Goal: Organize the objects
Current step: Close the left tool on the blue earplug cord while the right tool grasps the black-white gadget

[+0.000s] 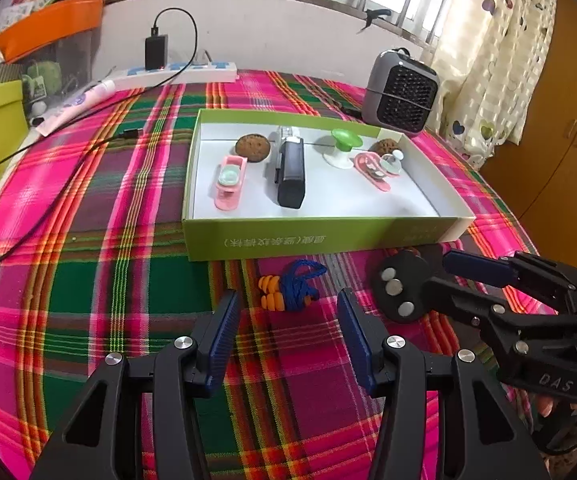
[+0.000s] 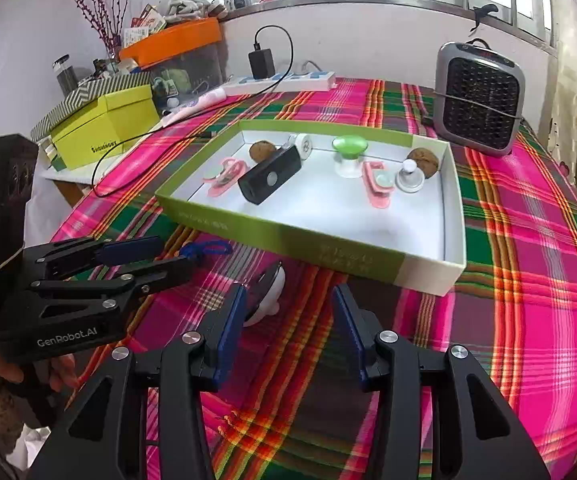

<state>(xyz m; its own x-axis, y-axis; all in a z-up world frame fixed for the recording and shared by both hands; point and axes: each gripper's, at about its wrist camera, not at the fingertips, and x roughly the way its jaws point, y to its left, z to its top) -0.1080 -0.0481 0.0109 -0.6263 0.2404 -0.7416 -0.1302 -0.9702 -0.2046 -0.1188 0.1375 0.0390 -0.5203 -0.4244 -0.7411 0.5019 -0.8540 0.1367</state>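
Left gripper (image 1: 288, 328) low in the left wrist view, jaws released with nothing between the pads. Just ahead, in line with the gap, orange earplugs on a blue cord (image 1: 290, 286), lying on the plaid cloth (image 1: 108, 280) of the counter, untouched. Bare cloth to the left of them, room to move there. To the right, close by, right gripper (image 1: 432, 270) angled in from the side, jaws likewise released, straddling a round black disc with silver studs (image 1: 396, 292); contact with the pads not clear.

From the right wrist view, right gripper (image 2: 288, 328) open, with a tilted black-and-white disc (image 2: 266, 296) just ahead of the left pad, at the edge of the gap rather than centred in it. Open cloth to the right.

Directly beyond both items, near wall of a shallow green box (image 1: 328, 236), standing as an edge across the way. Inside on the white floor: pink clip (image 1: 228, 184) at left, brown ball (image 1: 252, 148), black rectangular device (image 1: 290, 172) in the middle, green-topped suction knob (image 1: 344, 148), second pink clip (image 1: 372, 168) and a second brown ball (image 1: 382, 147) at right. Free floor along the box's near side.

Farther back, grey fan heater (image 1: 402, 92) at right, white power strip (image 1: 180, 72) with black charger (image 1: 156, 50) against the wall.
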